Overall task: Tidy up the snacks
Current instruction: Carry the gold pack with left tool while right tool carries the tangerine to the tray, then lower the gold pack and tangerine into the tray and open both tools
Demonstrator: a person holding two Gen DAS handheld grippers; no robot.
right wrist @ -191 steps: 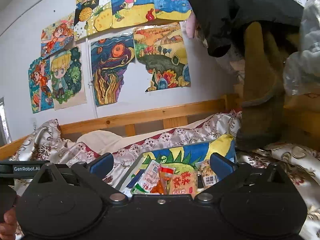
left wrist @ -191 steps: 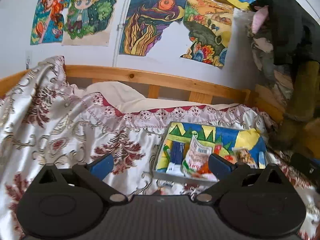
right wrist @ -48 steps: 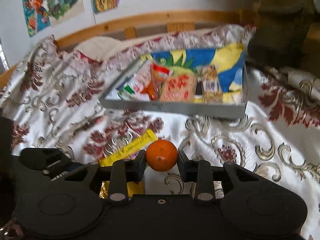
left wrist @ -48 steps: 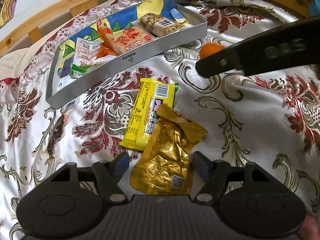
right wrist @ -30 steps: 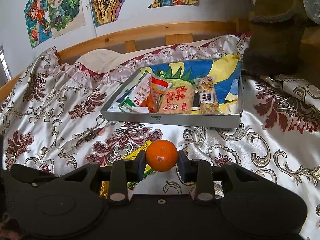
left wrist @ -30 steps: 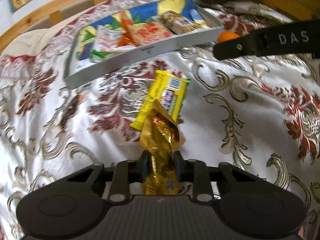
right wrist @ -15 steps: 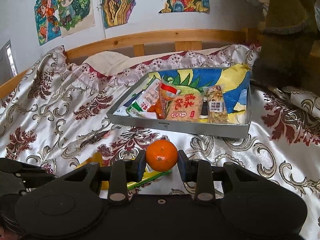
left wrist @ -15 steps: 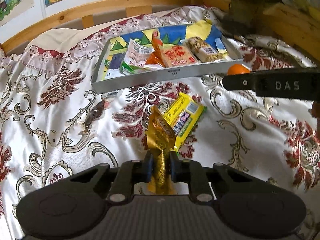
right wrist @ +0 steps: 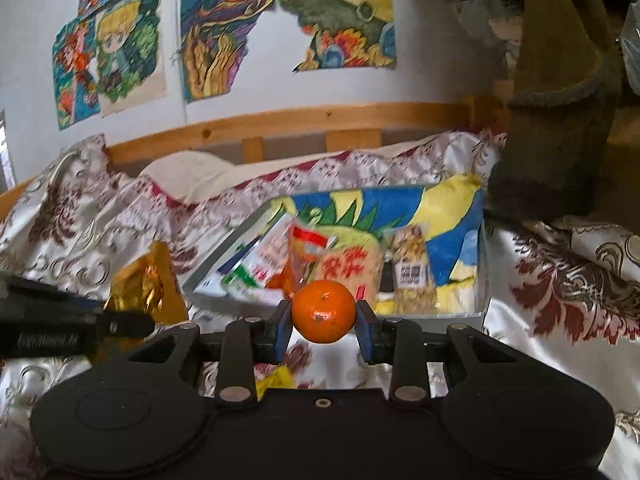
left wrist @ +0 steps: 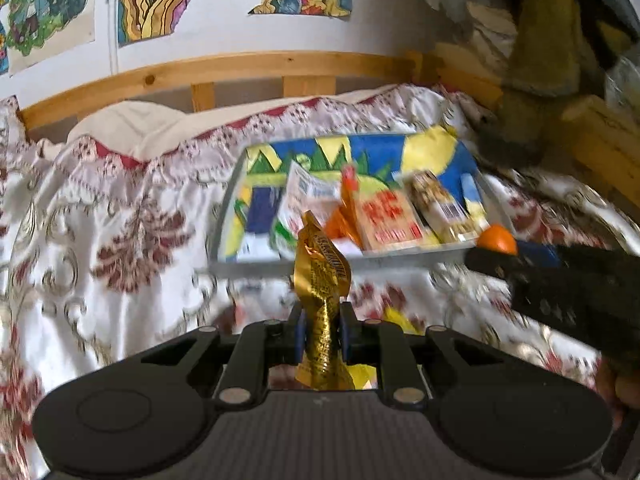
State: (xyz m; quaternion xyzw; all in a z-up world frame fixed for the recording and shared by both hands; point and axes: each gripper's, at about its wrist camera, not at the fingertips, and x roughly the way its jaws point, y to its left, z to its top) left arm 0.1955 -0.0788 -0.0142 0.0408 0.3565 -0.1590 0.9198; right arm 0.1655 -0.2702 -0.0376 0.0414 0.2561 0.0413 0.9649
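Stock in our tray (left wrist: 256, 270): several packets; in transit, short of it: gold pouch (left wrist: 322, 280) clamped in our left gripper (left wrist: 322, 338), orange (right wrist: 323, 306) pinched in our right gripper (right wrist: 323, 330); yellow packet (left wrist: 394, 318) remains on bedspread (left wrist: 120, 240).

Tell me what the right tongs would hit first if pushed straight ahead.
Probably the near wall of the tray: the right tongs, shut on the orange, point at it over bare bedspread. Depth is unclear; they might clear the rim and meet the snack packets.

The left gripper (left wrist: 322, 334), bottom centre of its own view, is clamped on a gold packet (left wrist: 322, 280); the right gripper (right wrist: 323, 320), lower centre, pinches an orange (right wrist: 323, 312) between both fingers.
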